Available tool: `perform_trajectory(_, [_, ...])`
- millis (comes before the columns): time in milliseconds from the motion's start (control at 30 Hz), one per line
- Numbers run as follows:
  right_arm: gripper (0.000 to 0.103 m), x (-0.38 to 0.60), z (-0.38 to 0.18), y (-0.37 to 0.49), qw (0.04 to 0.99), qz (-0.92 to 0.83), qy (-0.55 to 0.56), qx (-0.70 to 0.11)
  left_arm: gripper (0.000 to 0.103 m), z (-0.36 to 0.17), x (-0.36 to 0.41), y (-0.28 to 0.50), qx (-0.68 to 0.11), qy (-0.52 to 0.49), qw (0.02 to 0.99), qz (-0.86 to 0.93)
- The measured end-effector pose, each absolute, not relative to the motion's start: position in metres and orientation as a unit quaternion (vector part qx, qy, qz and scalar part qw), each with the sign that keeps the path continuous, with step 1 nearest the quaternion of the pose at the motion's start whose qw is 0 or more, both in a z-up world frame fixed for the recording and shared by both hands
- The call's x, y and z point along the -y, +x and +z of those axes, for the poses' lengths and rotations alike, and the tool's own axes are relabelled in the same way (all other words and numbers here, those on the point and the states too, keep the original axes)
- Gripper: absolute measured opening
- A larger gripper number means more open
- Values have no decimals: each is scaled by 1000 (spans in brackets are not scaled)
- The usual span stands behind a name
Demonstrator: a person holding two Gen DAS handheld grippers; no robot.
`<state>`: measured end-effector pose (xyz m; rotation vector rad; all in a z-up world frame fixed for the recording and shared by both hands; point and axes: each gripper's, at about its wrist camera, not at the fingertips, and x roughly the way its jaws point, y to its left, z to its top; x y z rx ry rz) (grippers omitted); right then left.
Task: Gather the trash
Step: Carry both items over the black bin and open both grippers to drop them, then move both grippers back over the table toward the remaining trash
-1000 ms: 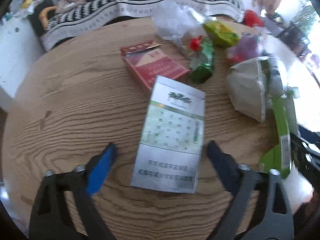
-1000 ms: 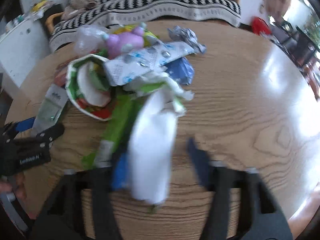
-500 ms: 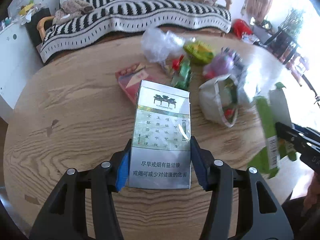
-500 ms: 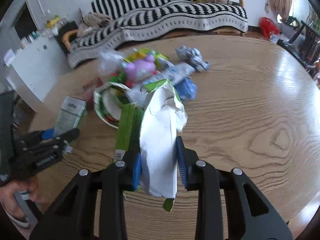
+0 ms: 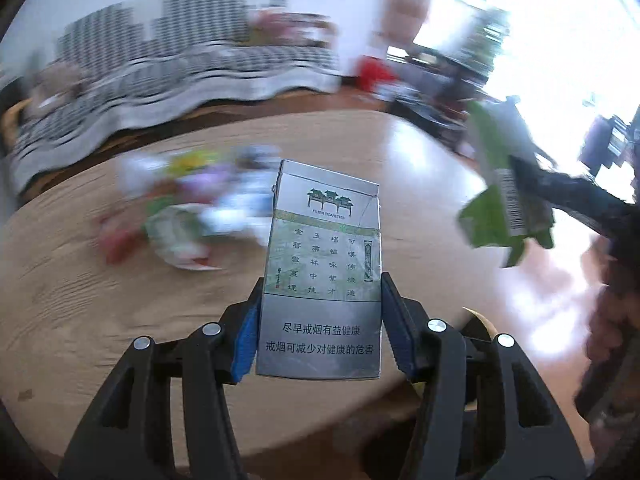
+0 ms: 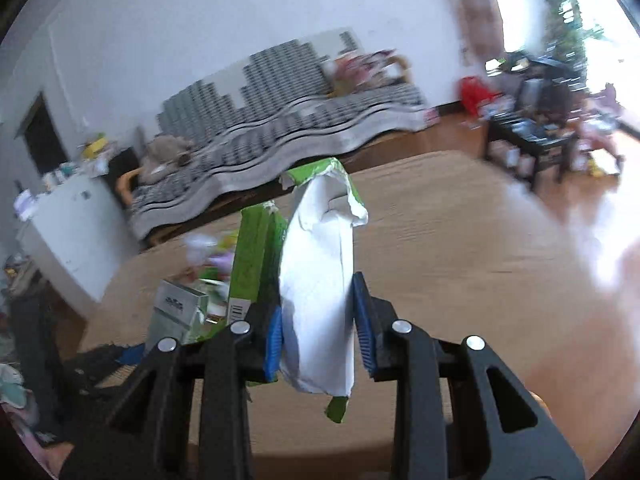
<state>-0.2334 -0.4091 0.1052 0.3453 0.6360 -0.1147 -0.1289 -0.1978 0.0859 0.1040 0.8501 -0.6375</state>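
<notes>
Grippers both loaded, lifted off table (image 5: pixel 100 320). Left gripper (image 5: pixel 322 320) pinches cigarette pack (image 5: pixel 324 272) by its sides, long axis pointing away along fingers. Right gripper (image 6: pixel 318 328) pinches torn green-white wrapper (image 6: pixel 320 280), upright. Remaining trash pile (image 5: pixel 192 216) lies ahead-left of left gripper, nearer to it. No bin in view.

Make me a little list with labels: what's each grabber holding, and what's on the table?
left gripper: shut on the silver cigarette pack, blue-padded fingers against its two sides
right gripper: shut on the torn green-and-white paper carton
table: round wooden table
left on table: blurred pile of colourful wrappers
background: black-and-white striped sofa
</notes>
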Motion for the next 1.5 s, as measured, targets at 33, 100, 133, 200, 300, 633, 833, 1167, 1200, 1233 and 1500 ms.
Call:
perform_trajectory(33, [31, 424, 103, -252, 932, -69, 170, -313, 53, 87, 218, -141, -412, 56, 847, -330])
perform_trajectory(100, [31, 453, 93, -286, 925, -99, 179, -320, 53, 82, 267, -171, -438, 84, 807, -387])
perform_trajectory(133, [31, 474, 82, -306, 917, -118, 196, -328, 54, 77, 288, -185, -450, 101, 789, -406])
perform_trajectory(200, [31, 498, 58, -327, 902, -140, 219, -344, 54, 52, 335, -215, -484, 144, 747, -432])
perform_trajectory(300, [31, 528, -17, -357, 860, -169, 266, -401, 53, 2, 381, -238, -534, 180, 707, -428])
perform_trajectory(633, [31, 555, -114, -389, 800, -201, 332, -458, 53, -88, 427, -251, -598, 203, 665, -398])
perform_trajectory(833, [37, 572, -112, -385, 791, -205, 354, -455, 54, -97, 432, -242, -597, 202, 668, -396])
perform_trajectory(1167, [96, 589, -78, -405, 803, -231, 372, -405, 97, -44, 392, -226, -561, 139, 723, -378])
perform_trajectory(1200, [96, 590, -73, -405, 806, -234, 366, -401, 97, -38, 387, -223, -557, 133, 729, -375])
perform_trajectory(1233, [96, 589, -66, -406, 812, -238, 357, -396, 97, -27, 381, -219, -550, 124, 739, -369])
perform_trajectory(1500, [96, 550, -16, -354, 856, -199, 296, -374, 97, 77, 268, -157, -477, 36, 832, -282])
